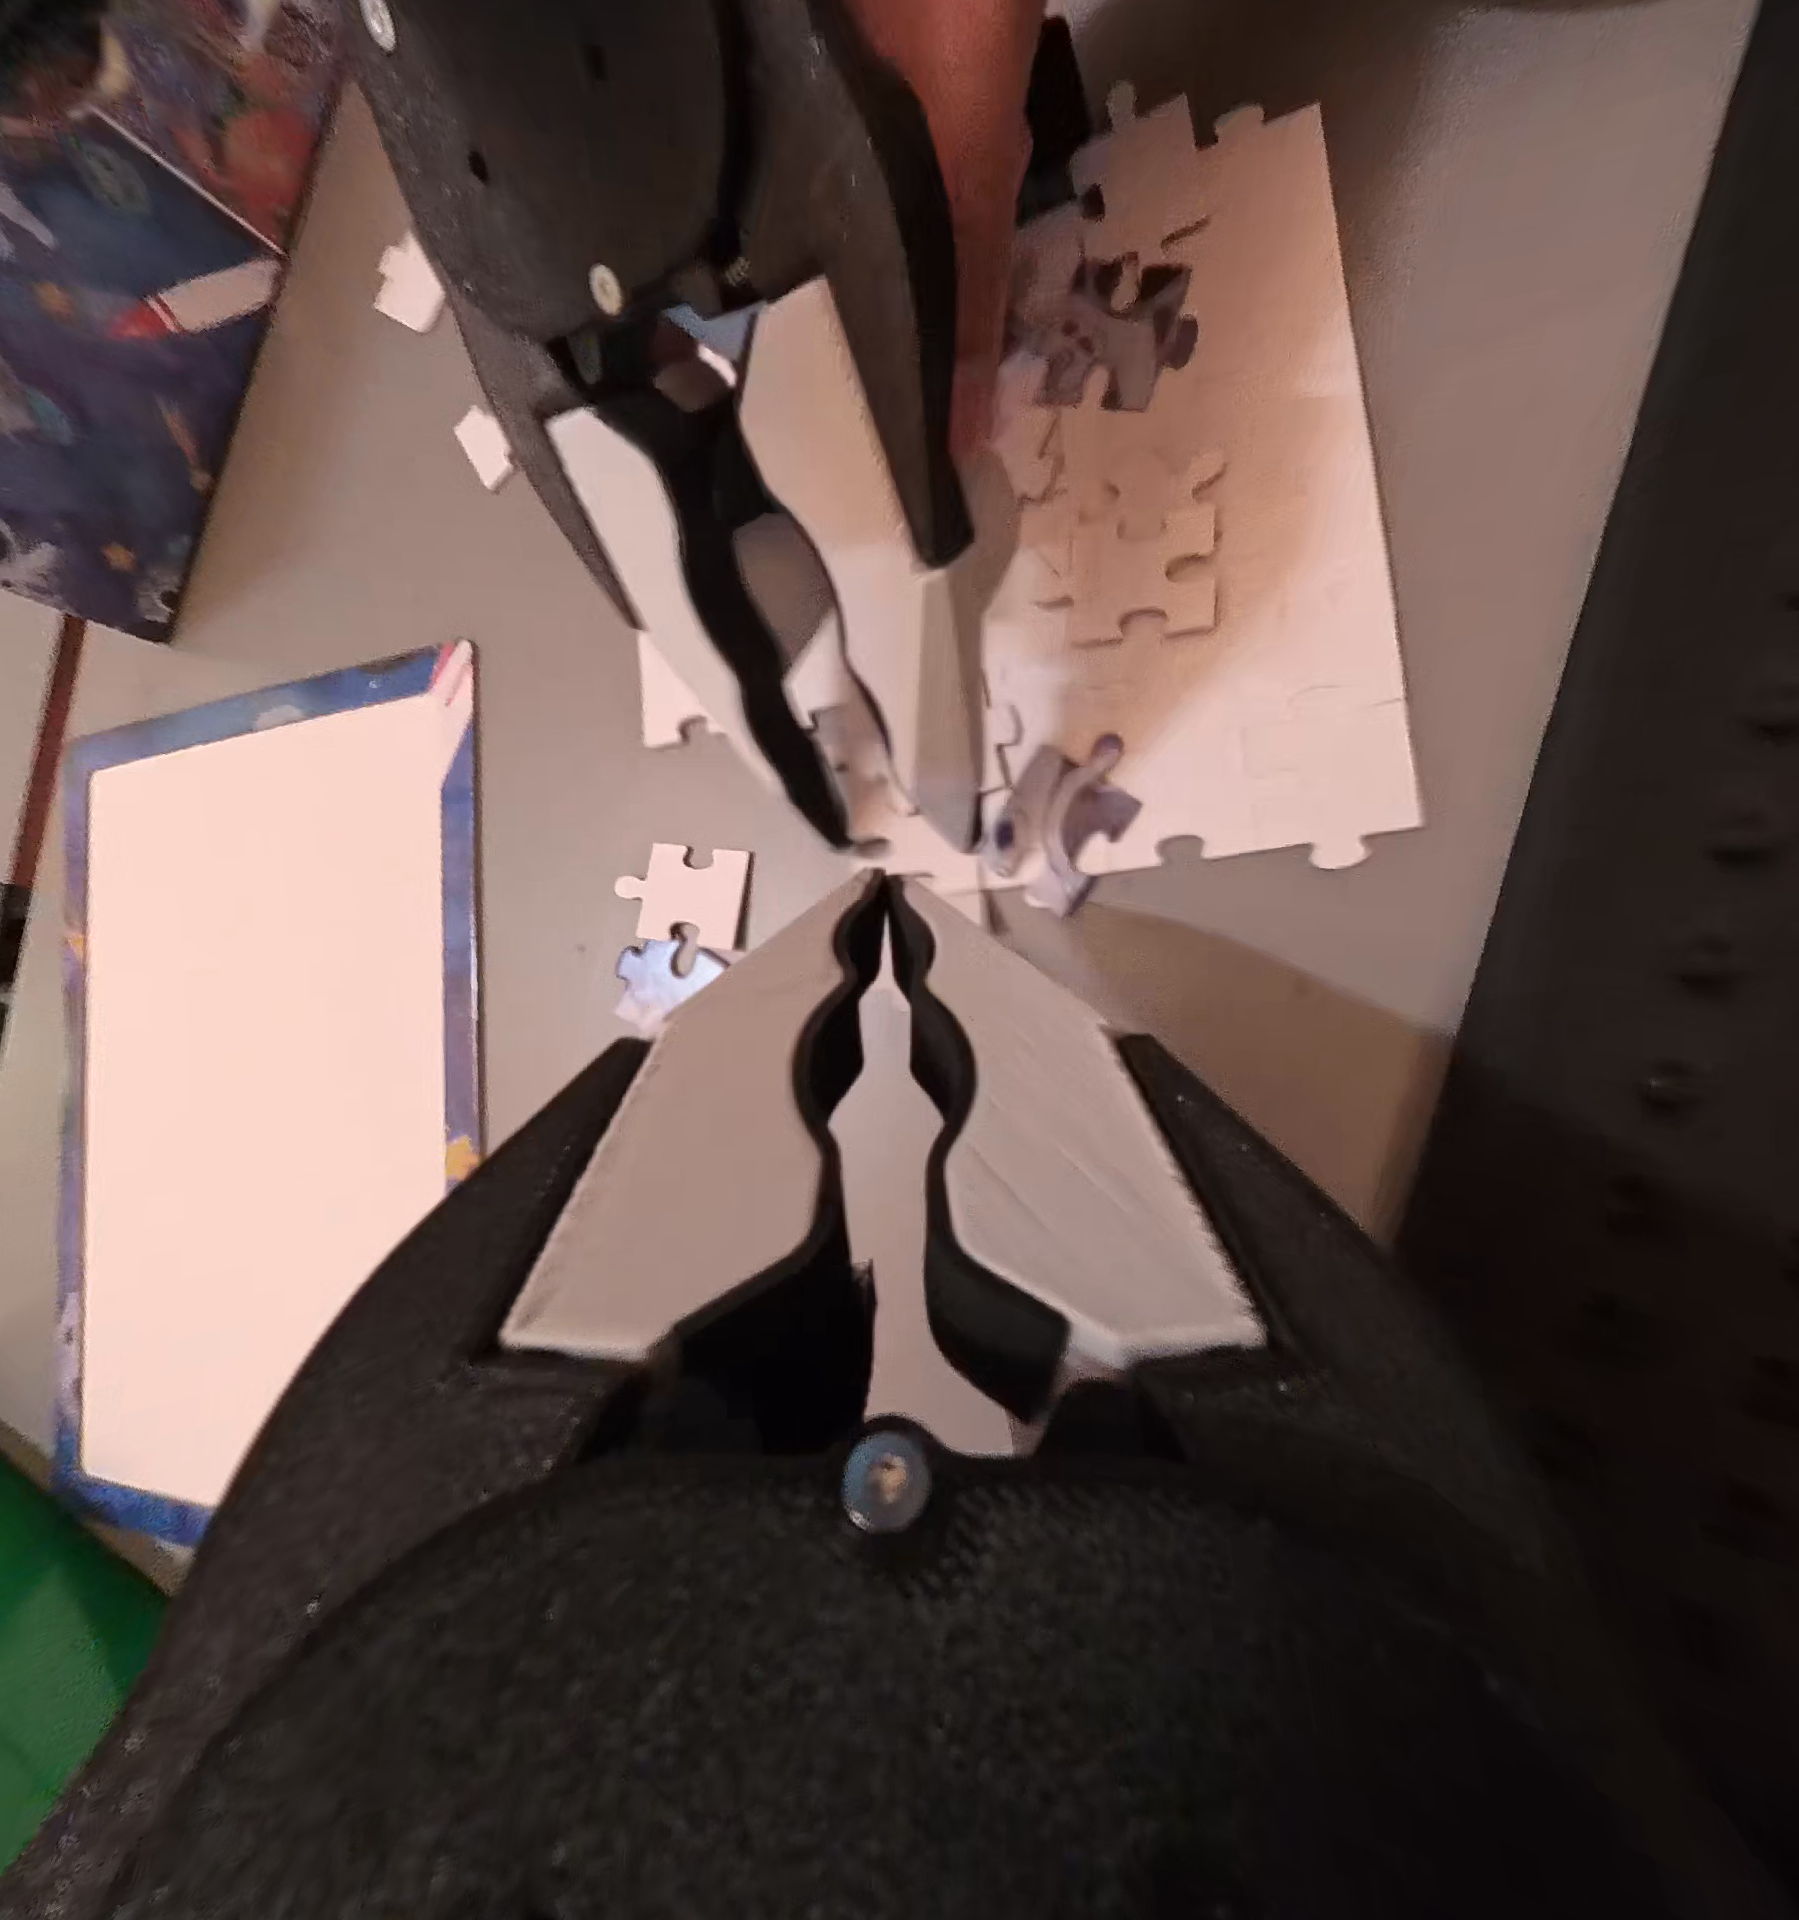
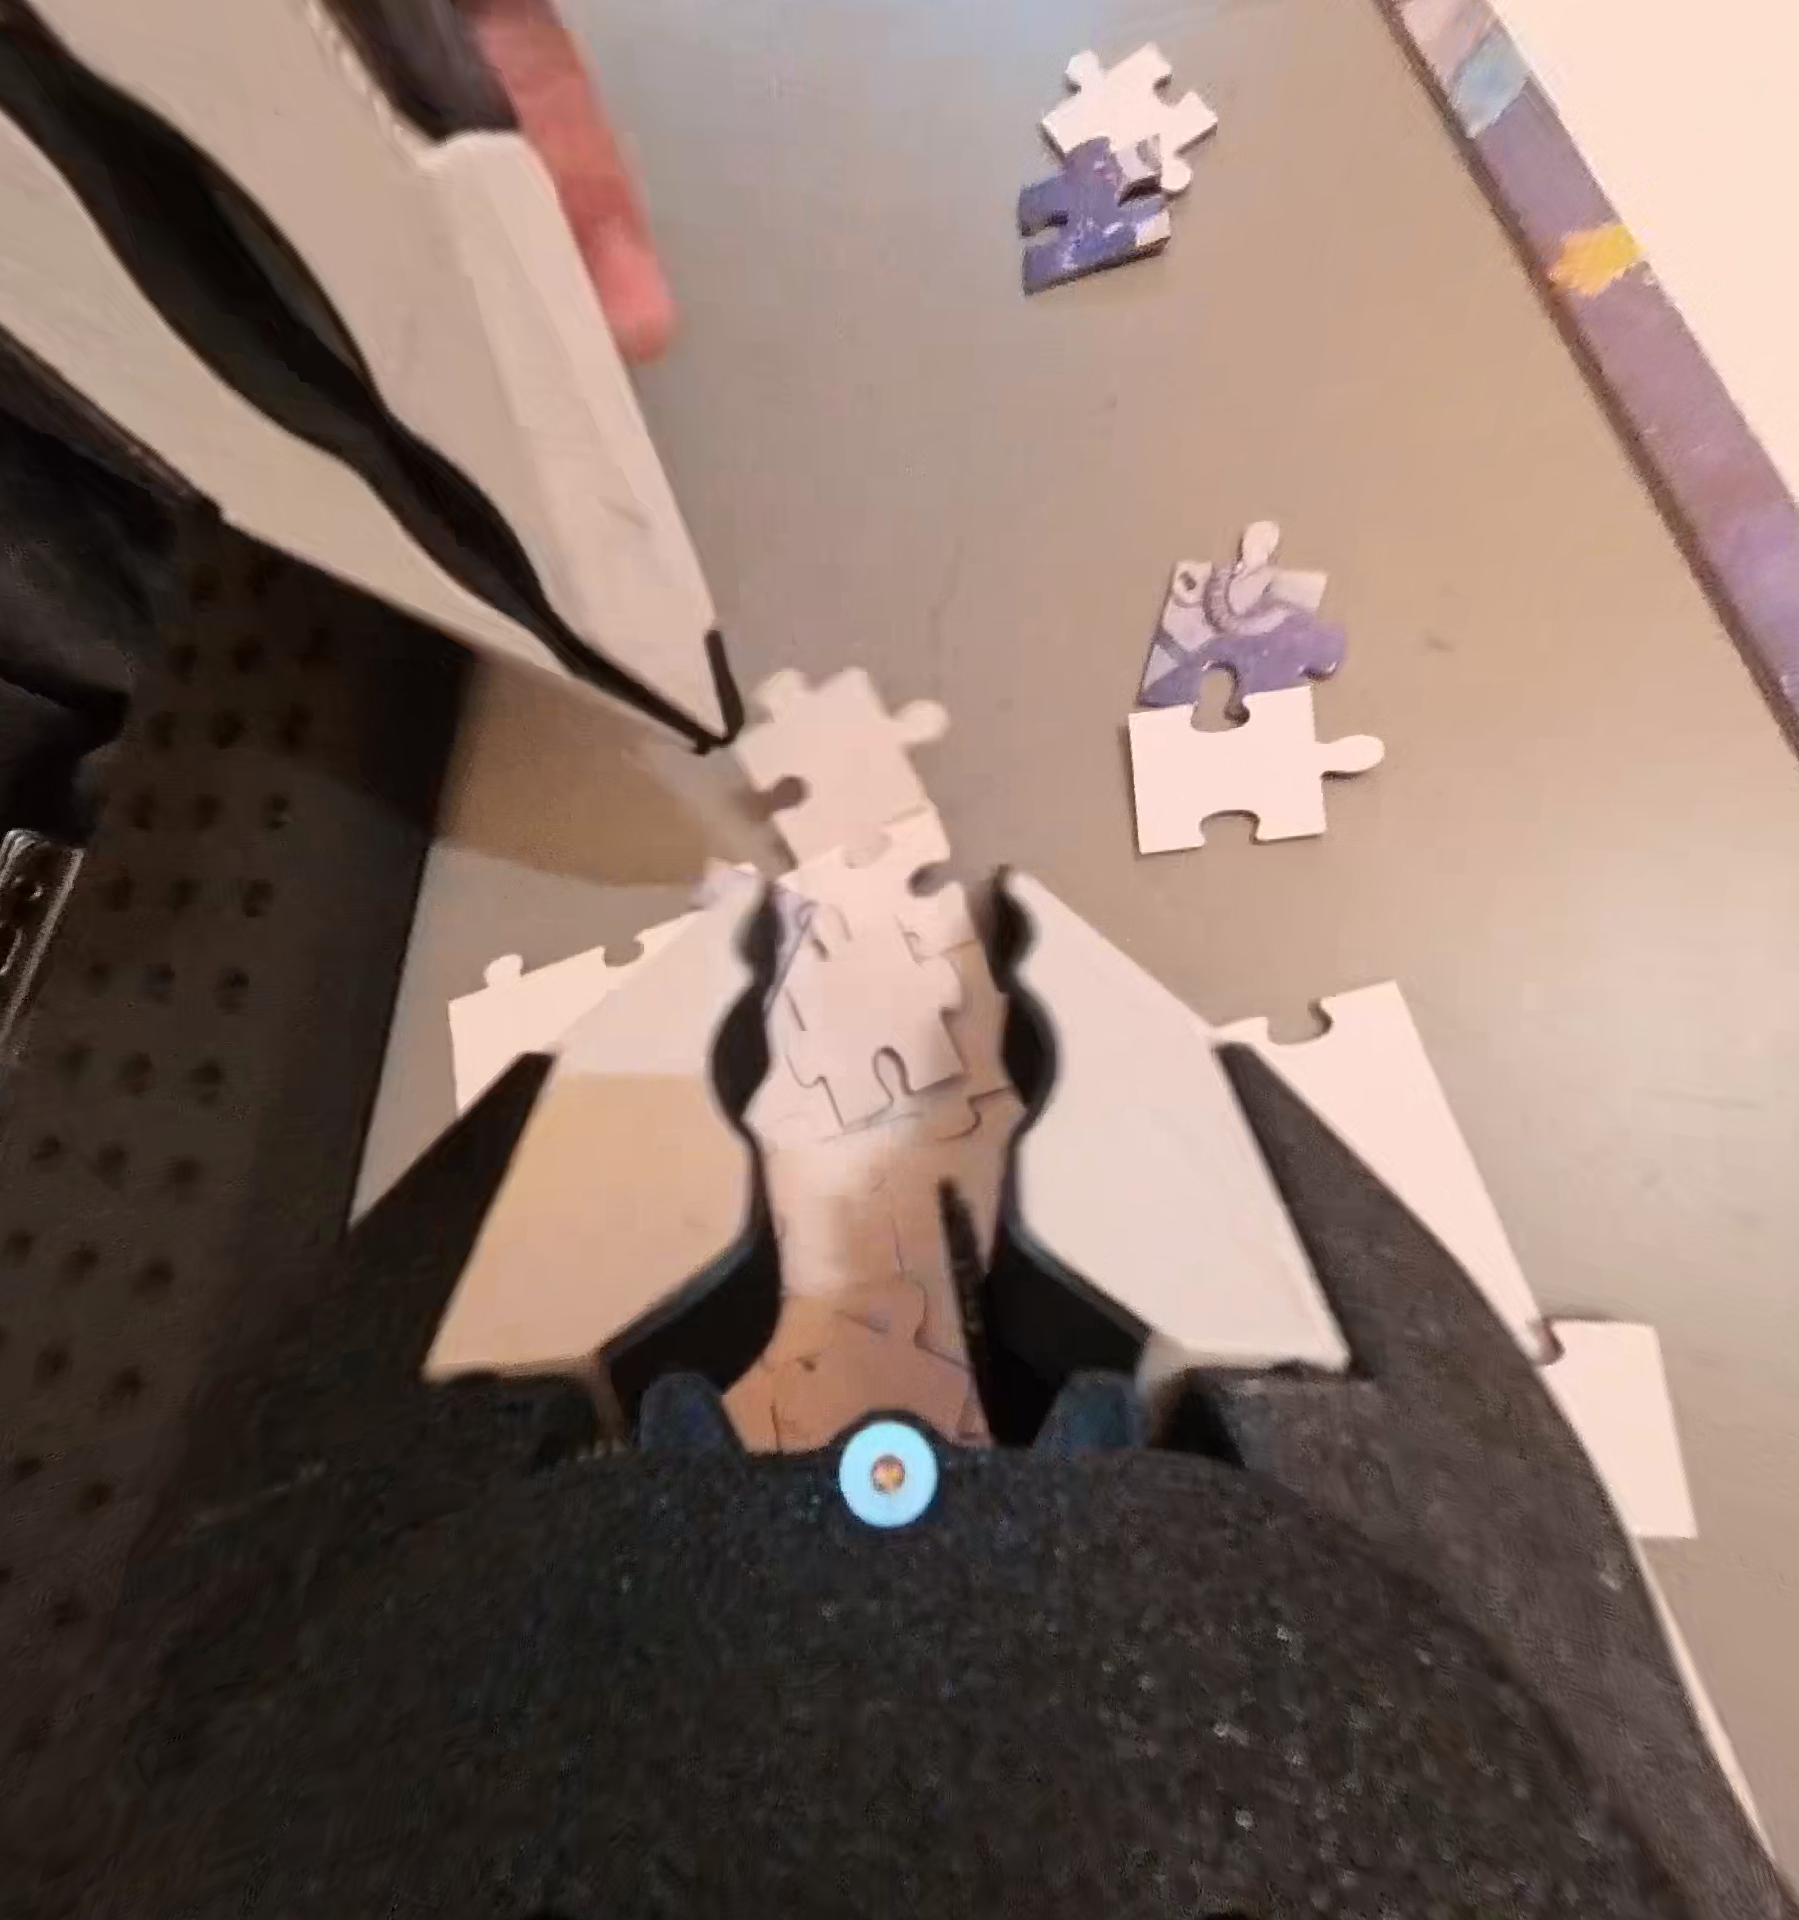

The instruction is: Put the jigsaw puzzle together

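left gripper pinched fully closed on nothing at frame centre, right gripper spread apart over white face-down puzzle pieces, big joined puzzle sheet upper right on grey worktop, box lid left

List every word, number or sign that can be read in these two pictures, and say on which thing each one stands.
Nothing can be read in either view.
Dark blue cardboard puzzle box with space drawings: only pictures show, and they are blurred.
Blue-rimmed white cardboard tray: no writing visible.
White-backed jigsaw pieces: blank backs; the purple printed faces show no letters.
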### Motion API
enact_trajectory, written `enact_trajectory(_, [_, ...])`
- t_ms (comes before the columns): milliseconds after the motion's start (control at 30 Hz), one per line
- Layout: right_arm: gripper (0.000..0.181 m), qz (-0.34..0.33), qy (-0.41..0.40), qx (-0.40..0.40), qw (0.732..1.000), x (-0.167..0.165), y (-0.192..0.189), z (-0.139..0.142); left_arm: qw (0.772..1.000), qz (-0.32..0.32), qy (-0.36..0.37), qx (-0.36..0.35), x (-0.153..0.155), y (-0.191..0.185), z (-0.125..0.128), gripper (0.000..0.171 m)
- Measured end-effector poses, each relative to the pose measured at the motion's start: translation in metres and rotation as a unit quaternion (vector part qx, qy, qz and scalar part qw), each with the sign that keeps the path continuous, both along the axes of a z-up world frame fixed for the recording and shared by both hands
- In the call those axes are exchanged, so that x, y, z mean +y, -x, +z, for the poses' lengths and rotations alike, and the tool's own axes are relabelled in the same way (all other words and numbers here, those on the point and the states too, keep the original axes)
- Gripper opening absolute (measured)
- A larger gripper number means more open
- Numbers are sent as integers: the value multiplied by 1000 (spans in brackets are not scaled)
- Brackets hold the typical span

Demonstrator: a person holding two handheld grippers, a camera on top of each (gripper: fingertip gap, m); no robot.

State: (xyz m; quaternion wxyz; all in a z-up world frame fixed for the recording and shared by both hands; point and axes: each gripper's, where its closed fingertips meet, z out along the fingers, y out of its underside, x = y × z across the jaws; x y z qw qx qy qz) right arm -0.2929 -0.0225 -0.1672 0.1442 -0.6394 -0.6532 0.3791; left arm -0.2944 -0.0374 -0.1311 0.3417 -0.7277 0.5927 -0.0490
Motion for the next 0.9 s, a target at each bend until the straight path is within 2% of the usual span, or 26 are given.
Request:
enact_trajectory(67, [0, 27, 0, -5, 1000, -2, -9, 4, 1000, 9, -1, -14, 3, -1, 2, 0])
enact_trajectory(167, [0, 5, -33, -23, 999, 12, -23, 2, 998, 53, 35, -23, 11, 9, -8, 8])
enact_trajectory(267, [0, -16, -52, 4, 999, 17, -27, 15, 990, 46, 124, -55, -4, 7, -20, 35])
enact_trajectory(333, [6, -8, -64, -8, 998, 11, -32, 15, 987, 34, 145, -56, -13, 2, -28, 50])
enact_trajectory(400, [28, 12, -97, -33, 995, 3, -34, 7, 989, 27, 142, -37, -16, -1, -37, 51])
enact_trajectory(433, [31, 19, -110, -36, 993, 0, -31, 4, 989, 28, 142, -25, -17, -1, -42, 49])
enact_trajectory(500, [32, 34, -121, -35, 991, -8, -21, 0, 988, 34, 150, -31, -20, -2, -46, 37])
enact_trajectory(600, [39, 51, -129, -45, 989, -14, -9, -10, 985, 45, 158, -43, -21, -1, -47, 36])
enact_trajectory(733, [30, 55, -88, -47, 993, -21, -8, -9, 983, 53, 170, -51, -21, -1, -47, 31])
enact_trajectory(900, [41, 58, -45, -44, 996, -32, -16, -2, 984, 43, 165, -49, -23, -3, -47, 31])
